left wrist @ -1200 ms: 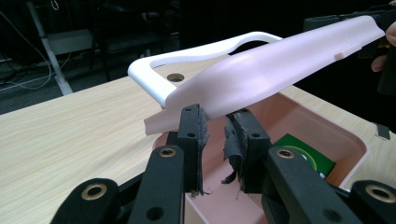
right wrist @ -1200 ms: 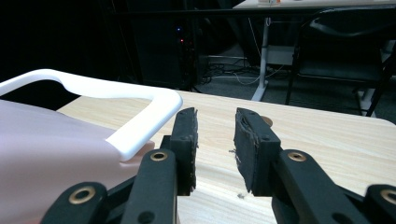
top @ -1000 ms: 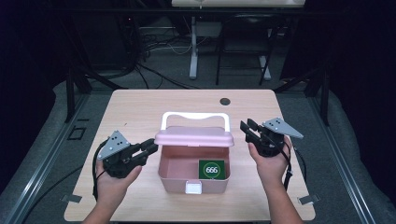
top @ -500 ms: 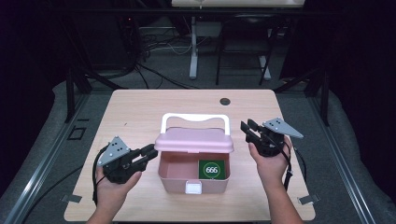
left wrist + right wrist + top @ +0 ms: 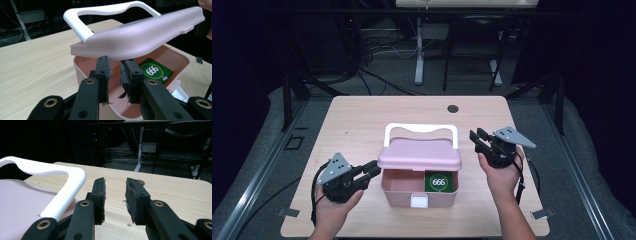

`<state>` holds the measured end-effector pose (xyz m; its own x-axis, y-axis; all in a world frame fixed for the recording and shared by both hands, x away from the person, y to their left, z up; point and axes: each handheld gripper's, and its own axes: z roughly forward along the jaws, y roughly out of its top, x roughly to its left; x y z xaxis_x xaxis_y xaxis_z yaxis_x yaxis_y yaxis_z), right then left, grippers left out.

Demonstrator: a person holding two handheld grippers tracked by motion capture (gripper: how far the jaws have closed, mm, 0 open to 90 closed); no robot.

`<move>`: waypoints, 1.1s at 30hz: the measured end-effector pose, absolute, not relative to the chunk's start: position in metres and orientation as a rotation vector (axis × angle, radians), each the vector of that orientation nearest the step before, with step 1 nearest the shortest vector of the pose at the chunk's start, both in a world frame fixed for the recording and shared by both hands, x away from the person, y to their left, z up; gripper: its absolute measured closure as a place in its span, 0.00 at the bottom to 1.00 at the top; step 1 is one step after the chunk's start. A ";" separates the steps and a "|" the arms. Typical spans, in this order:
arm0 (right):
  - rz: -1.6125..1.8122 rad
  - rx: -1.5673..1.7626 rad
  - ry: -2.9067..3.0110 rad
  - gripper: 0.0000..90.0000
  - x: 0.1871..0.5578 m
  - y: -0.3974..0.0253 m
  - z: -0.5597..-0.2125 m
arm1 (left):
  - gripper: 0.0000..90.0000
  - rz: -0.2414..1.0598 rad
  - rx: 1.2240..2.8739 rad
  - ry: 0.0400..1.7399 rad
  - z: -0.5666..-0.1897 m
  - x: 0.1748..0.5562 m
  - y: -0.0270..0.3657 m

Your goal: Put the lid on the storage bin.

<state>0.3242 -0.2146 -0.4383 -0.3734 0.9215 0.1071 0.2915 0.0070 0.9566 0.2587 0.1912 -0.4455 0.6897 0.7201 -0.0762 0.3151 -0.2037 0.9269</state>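
Box (image 5: pixel 419 186), pink plastic, with hinged lid (image 5: pixel 419 154) half raised and white carrying handle (image 5: pixel 420 131) standing at its 12 o'clock edge; sits at centre of tabletop (image 5: pixel 362 120), slightly toward the person.

Contents: green card marked 666 (image 5: pixel 438 182), lying flat in the box's 3 o'clock half; white latch (image 5: pixel 419 201) at the 6 o'clock wall.

Left gripper (image 5: pixel 371 171): at the box's 9 o'clock, jaws a narrow gap apart, holding nothing, tips just under the lid's near edge in the left gripper view (image 5: pixel 115 72).

Right gripper (image 5: pixel 476 137): at the box's 3 o'clock, beside the lid, jaws apart and empty, aimed past the handle across the tabletop (image 5: pixel 115 195).

Handling note, as judgement: the lid appears to rest partly open; to move it cleanly, one gripper should steady the box wall while the other takes the lid's rim squarely, avoiding the card.
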 end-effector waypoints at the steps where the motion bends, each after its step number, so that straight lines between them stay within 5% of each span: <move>1: 1.386 1.250 1.706 0.77 0.324 -0.215 -0.438 | 0.84 0.458 1.791 0.820 -0.447 0.258 0.191; 33: 1.382 1.257 1.708 0.77 0.325 -0.215 -0.441 | 0.85 0.394 1.828 0.853 -0.477 0.244 0.193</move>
<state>0.3253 -0.2146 -0.4411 -0.3708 0.9226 0.1066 0.2970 0.0090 0.9548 0.2444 0.1929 -0.4770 0.6937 0.7107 -0.1171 0.3714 -0.2136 0.9035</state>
